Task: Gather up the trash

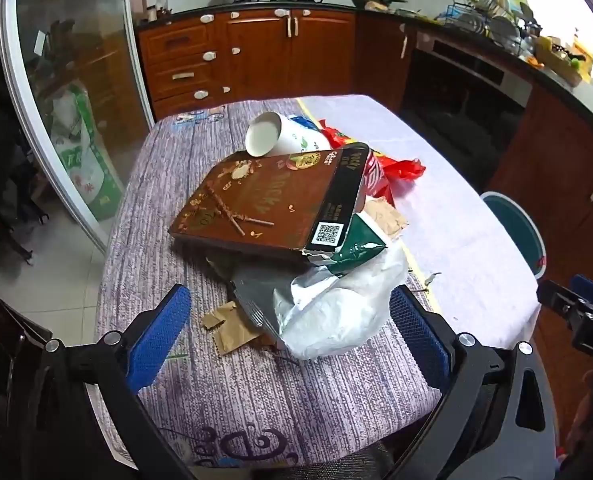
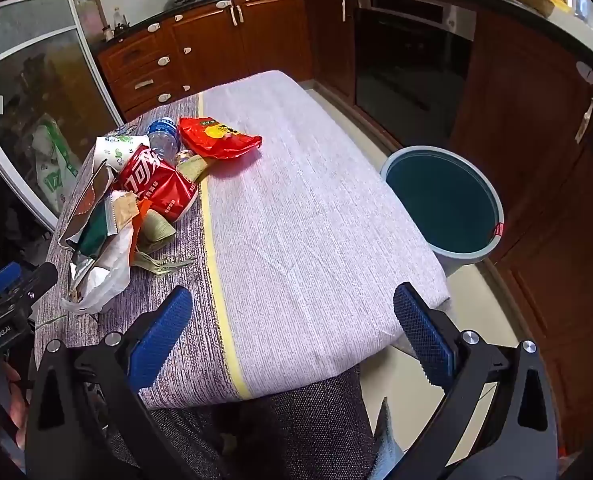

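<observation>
Trash heap near left edge of cloth-covered table (image 2: 316, 208): flat brown cardboard snack box (image 1: 264, 200), crumpled white plastic bag (image 1: 344, 312), red crushed can (image 2: 156, 184). Round teal plastic bin (image 2: 444, 200) on floor beside right edge. Left hand-held gripper (image 1: 292, 332) wide, empty. Right hand-held gripper (image 2: 292, 332) wide, empty.

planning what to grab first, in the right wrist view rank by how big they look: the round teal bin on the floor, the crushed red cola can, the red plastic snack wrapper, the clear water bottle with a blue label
1. Round teal bin
2. Crushed red cola can and red plastic snack wrapper: they look alike, not ranked
3. Clear water bottle with a blue label, though partly hidden behind the pile
</observation>
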The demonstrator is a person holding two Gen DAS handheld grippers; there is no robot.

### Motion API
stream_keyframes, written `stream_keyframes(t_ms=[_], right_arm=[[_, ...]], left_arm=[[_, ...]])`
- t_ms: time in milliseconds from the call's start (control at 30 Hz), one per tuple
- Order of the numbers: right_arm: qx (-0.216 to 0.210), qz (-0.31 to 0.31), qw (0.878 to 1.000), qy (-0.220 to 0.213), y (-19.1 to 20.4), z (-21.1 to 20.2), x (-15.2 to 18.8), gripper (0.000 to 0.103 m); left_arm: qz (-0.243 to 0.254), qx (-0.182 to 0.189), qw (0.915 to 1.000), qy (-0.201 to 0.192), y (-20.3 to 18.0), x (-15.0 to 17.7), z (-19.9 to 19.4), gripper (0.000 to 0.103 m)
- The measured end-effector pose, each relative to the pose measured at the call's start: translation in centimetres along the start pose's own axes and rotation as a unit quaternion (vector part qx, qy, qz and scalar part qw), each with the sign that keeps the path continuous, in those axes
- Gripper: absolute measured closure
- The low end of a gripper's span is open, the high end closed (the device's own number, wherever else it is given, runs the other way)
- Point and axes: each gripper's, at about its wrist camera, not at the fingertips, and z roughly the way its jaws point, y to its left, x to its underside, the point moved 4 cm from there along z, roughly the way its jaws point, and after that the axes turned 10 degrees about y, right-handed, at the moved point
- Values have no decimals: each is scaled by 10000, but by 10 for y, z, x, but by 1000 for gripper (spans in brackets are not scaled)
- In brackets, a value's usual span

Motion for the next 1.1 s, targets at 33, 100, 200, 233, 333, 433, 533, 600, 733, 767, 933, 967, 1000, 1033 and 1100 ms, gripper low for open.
stream_keyframes(t_ms=[33, 100, 200, 233, 333, 433, 533, 600, 733, 767, 933, 967, 1000, 1033, 1100], right_arm=[[4, 6, 10000, -7, 0, -1, 0, 6], [16, 15, 10000, -10, -1, -1, -3, 6], [21, 21, 10000, -12, -3, 0, -4, 6], [20, 17, 10000, -14, -3, 0, -4, 6], [32, 25, 10000, -17, -4, 1, -4, 6], [36, 21, 10000, 68, -5, 7, -4, 6], [52, 5, 9999, 107, -4, 11, -4, 6], [46, -2, 9999, 131, -4, 13, -3, 6], [53, -26, 9999, 158, -2, 17, -3, 6], [51, -27, 9998, 165, -2, 17, -3, 6], [68, -60, 9997, 212, 0, 20, -3, 6], [76, -69, 9997, 213, 0, 21, -2, 6], [80, -78, 9997, 215, 0, 21, -2, 6], [80, -83, 9997, 215, 1, 21, -3, 6], [88, -95, 9997, 213, 2, 22, -2, 6]], left_arm=[[4, -44, 10000, 26, 0, -1, 0, 4], [5, -118, 9999, 40, 0, -2, 1, 4], [11, -176, 9998, 89, 1, -3, 4, 4], [-2, -170, 9998, 101, 1, -4, 5, 4], [-17, -90, 9999, 115, 3, -5, 7, 4], [4, -28, 9999, 134, 1, -5, 9, 4], [-6, 47, 9999, 151, 2, -7, 11, 4], [-5, 85, 9998, 176, 3, -9, 13, 4], [-17, 120, 9997, 196, 3, -11, 15, 4], [-25, 132, 9997, 205, 4, -12, 16, 4], [-85, 124, 9996, 237, 7, -15, 20, 4], [-90, 112, 9996, 244, 8, -16, 21, 4], [-95, 116, 9996, 244, 8, -17, 22, 4], [-102, 121, 9996, 246, 9, -17, 22, 4], [-113, 119, 9995, 257, 9, -19, 23, 4]])
